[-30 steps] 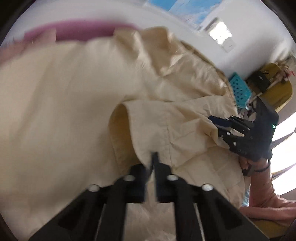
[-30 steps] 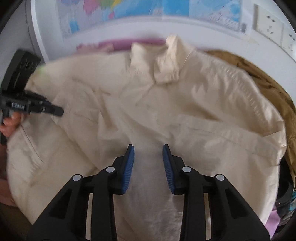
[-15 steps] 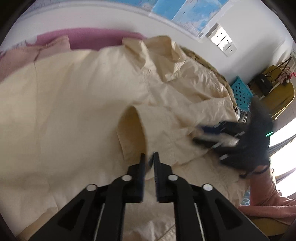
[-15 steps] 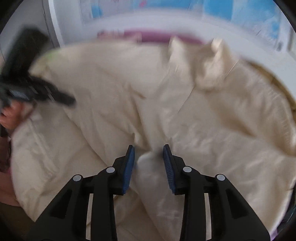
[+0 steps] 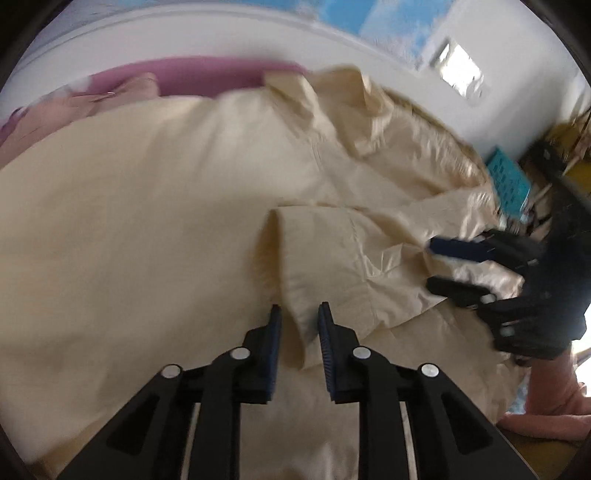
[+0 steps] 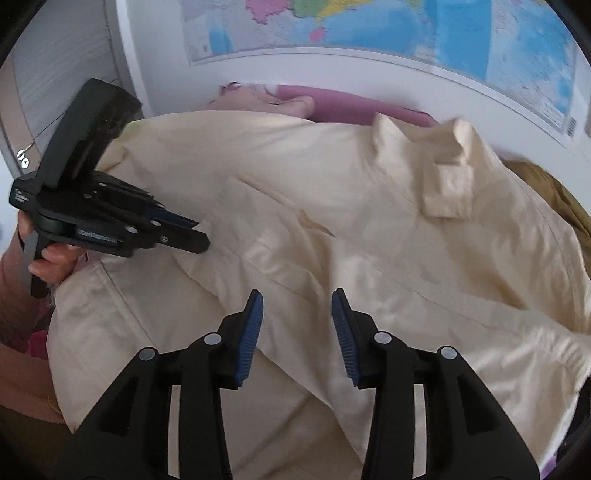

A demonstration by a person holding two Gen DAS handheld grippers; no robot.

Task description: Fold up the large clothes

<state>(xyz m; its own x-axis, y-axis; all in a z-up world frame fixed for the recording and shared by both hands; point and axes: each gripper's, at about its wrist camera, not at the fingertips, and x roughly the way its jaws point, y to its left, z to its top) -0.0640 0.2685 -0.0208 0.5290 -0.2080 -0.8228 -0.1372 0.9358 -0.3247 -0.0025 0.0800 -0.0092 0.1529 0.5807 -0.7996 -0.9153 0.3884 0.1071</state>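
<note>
While left tongs (image 5: 298, 320) blur, right view shows map (image 6: 369, 26) — cream shirt (image 6: 332, 221) spread.

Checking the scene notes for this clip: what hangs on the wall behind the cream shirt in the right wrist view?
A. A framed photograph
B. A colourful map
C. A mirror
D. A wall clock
B. In the right wrist view a large map, blue sea with patches of pink, green and yellow, runs along the wall above the cream shirt.
</note>
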